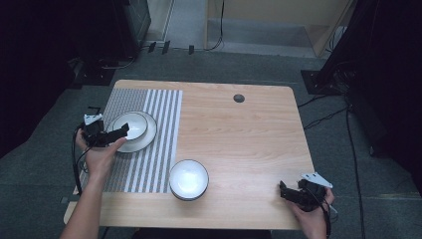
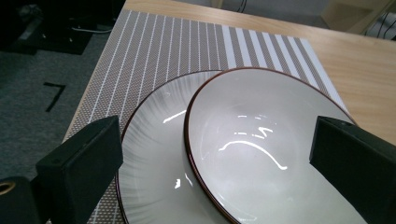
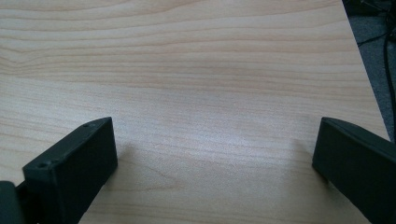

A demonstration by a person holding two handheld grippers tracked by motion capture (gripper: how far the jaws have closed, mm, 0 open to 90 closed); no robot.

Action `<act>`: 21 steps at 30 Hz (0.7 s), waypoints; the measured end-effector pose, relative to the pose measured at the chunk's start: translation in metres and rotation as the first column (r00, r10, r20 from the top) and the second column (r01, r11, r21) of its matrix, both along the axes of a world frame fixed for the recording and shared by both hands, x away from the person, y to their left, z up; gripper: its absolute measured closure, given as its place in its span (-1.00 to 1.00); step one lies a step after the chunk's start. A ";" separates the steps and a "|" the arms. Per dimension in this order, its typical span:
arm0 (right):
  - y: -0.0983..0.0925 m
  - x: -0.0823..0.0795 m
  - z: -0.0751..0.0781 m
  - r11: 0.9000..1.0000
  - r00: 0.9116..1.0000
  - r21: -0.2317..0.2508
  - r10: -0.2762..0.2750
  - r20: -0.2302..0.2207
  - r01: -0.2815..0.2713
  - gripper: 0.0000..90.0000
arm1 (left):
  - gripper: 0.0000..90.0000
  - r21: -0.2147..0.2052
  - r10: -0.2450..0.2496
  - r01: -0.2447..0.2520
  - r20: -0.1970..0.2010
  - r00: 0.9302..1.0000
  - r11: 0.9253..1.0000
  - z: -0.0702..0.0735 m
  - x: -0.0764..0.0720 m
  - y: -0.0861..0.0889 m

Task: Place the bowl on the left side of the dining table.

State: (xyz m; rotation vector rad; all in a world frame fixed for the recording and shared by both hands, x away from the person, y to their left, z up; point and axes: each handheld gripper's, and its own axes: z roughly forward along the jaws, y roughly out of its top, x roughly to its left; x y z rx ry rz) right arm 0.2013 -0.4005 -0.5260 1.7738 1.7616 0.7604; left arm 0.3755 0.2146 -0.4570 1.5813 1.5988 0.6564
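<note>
A white bowl (image 1: 130,124) with a dark rim sits in a white ribbed plate (image 1: 148,135) on the striped grey placemat (image 1: 149,159) at the table's left. My left gripper (image 1: 119,135) hovers at the plate's near-left edge with its jaws wide apart. In the left gripper view the bowl (image 2: 252,140) and plate (image 2: 154,140) lie between and beyond the left gripper (image 2: 215,135), and neither pad presses on them. A second white bowl (image 1: 188,179) stands at the mat's near right corner. My right gripper (image 1: 284,191) rests open over bare wood at the near right, with nothing between the right gripper (image 3: 212,135) jaws.
The wooden table (image 1: 249,134) has a round cable hole (image 1: 239,98) near its far edge. Its right edge (image 3: 364,70) runs close to my right gripper. Dark equipment and cables stand on the grey floor around the table.
</note>
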 end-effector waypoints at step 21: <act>0.000 0.000 0.000 1.000 1.000 -0.001 0.006 0.000 -0.006 -1.00 | -1.00 -0.026 0.024 -0.023 0.030 0.999 0.999 0.006 -0.029 0.017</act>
